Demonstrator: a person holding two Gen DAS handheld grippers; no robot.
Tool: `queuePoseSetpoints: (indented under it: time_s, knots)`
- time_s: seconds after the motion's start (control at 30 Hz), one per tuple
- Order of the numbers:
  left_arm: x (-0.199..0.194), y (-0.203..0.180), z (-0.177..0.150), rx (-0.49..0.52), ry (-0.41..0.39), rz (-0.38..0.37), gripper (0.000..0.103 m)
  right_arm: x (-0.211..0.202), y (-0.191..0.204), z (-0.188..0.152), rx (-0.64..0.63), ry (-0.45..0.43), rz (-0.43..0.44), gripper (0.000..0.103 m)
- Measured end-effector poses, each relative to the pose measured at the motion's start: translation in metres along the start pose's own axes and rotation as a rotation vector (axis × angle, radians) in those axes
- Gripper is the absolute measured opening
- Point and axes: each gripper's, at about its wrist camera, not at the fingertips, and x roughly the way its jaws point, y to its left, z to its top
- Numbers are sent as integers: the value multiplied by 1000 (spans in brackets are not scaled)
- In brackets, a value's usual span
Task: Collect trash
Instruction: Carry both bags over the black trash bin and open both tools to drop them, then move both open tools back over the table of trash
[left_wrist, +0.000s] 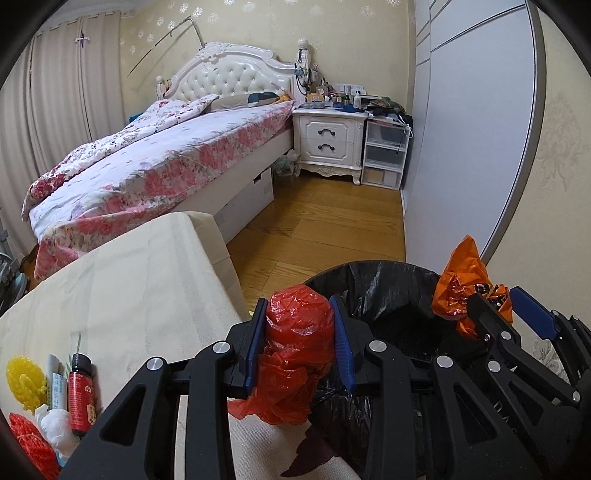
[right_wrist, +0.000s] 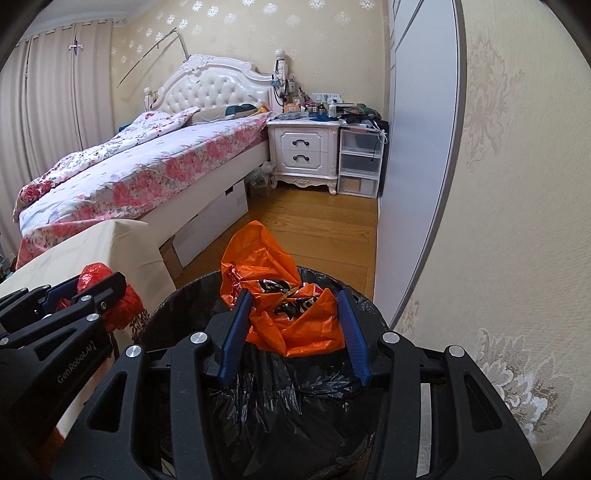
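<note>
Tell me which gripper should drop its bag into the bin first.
Right, probably. The right gripper holds the orange bag directly over the black-lined bin, so opening should drop it in. The left gripper grips the red bag at the bin's rim beside the table, not clearly over the opening.

Soft, even daylight fills both views, filtering through the curtains (left_wrist: 55, 110) at left. Shadows are faint. Fisheye bending curves the wardrobe (right_wrist: 417, 147) edge; black vignette darkens corners. Focus is sharp.
</note>
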Motion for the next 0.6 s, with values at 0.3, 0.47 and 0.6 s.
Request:
queuePoseSetpoints:
  time_s: [0.3, 0.47, 0.6]
  knots:
    - [0, 3, 1, -26, -5, 27, 70, 3, 5, -1, 5, -2, -21, 56]
    - [0, 7, 1, -52, -10, 38, 76, -1, 2, -1, 14, -9, -28, 61]
    - [-4, 11, 1, -68, -13, 48, 77, -4, 2, 1, 9, -17, -28, 64]
